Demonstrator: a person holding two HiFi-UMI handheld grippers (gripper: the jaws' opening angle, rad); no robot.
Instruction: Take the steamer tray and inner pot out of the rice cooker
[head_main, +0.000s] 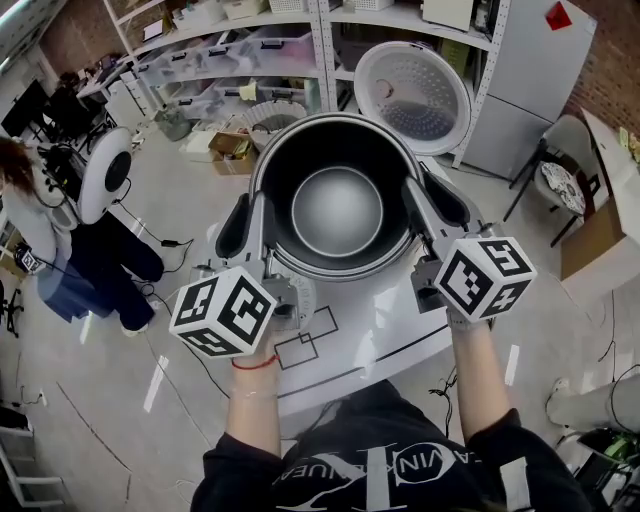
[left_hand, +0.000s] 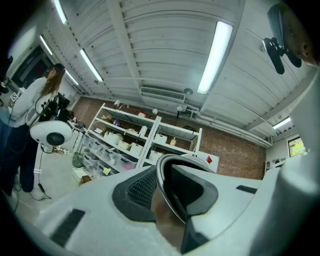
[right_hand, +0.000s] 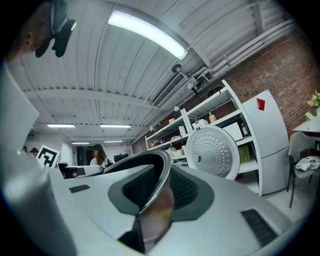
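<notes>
Shelving (head_main: 250, 50) behind, white counter (head_main: 400, 335) below: we hold the inner pot (head_main: 337, 210) over it, left hand-held gripper (head_main: 257, 218) pinching its left rim and right hand-held gripper (head_main: 424, 208) pinching its right rim, white perforated lid (head_main: 412, 95) standing beyond the pot.

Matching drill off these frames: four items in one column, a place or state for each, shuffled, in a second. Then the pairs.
Things
1. inner pot
2. left tongs
3. dimpled lid
4. white cabinet

Place or state
A. carries a red sticker
B. shut on the pot's rim
C. dark inside, held at both sides
D. tipped up, beyond the pot

Pairs: 1-C, 2-B, 3-D, 4-A
</notes>
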